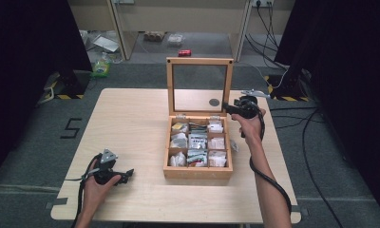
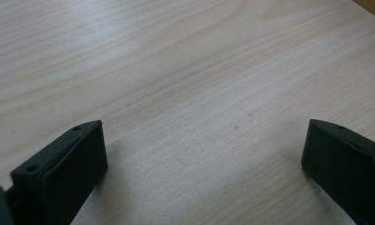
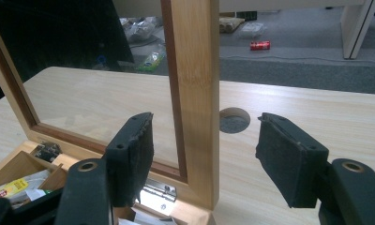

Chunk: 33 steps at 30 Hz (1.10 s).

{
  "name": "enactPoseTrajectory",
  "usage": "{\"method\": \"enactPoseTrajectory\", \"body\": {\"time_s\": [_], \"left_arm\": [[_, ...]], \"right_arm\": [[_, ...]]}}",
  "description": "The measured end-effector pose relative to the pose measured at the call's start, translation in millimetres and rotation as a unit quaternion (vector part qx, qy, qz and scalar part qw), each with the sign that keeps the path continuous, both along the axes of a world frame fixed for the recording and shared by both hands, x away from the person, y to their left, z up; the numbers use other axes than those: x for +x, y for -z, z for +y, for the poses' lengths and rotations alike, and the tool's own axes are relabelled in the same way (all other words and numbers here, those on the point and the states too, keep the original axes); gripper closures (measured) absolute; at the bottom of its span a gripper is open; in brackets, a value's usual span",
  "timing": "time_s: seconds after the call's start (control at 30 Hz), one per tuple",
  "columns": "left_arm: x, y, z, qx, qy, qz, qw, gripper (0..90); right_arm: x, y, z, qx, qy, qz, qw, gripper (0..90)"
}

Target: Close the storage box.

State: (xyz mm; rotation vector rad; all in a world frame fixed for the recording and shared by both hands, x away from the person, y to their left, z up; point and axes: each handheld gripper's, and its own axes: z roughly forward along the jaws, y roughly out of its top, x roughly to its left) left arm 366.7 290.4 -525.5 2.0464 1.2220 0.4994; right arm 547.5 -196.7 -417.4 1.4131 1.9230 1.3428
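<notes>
A wooden box (image 1: pixel 197 172) stands mid-table with its glass-paned lid (image 1: pixel 199 61) raised upright. Its compartments hold several tea packets (image 1: pixel 197 141). My right gripper (image 1: pixel 228 108) is open at the lid's right side. In the right gripper view the lid's right frame post (image 3: pixel 195 89) stands between the two black jaws (image 3: pixel 204 154), with gaps on both sides. My left gripper (image 1: pixel 127 174) rests low over the bare table near the front left, open with nothing between its jaws (image 2: pixel 204 154).
A round cable hole (image 1: pixel 214 102) sits in the table behind the lid, seen through the glass, and the same hole (image 3: pixel 234 120) lies past the post. The light wood table (image 1: pixel 131 118) is bare at left. Clutter and cables lie on the floor beyond.
</notes>
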Motion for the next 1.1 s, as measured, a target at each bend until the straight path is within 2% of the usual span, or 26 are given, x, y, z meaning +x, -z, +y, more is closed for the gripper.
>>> {"method": "enactPoseTrajectory", "body": {"time_s": [0.17,0.47,0.53,0.83,0.97,1.1], "left_arm": [[0.0,0.0,0.0,0.000,0.000,0.000,1.0000,0.0],[-0.1,-0.1,0.0,0.000,0.000,0.001,1.0000,0.0],[-0.1,-0.1,0.0,0.000,0.000,0.000,1.0000,0.0],[-0.1,0.0,0.0,0.000,0.000,0.000,1.0000,0.0],[0.0,0.0,0.0,0.000,0.000,0.000,1.0000,0.0],[-0.1,-0.1,0.0,0.000,0.000,0.000,1.0000,0.0]], "right_arm": [[5.2,2.2,4.6,0.005,-0.001,0.002,1.0000,37.0],[9.5,2.9,17.7,0.009,-0.020,-0.004,0.9998,37.5],[10.5,2.6,20.8,-0.001,-0.022,-0.005,0.9998,36.0],[14.5,2.4,21.2,0.001,-0.026,-0.006,0.9997,37.8],[13.2,1.1,21.3,-0.021,-0.026,-0.012,0.9994,43.4],[10.6,0.6,19.6,-0.026,-0.027,-0.017,0.9992,47.7]]}}
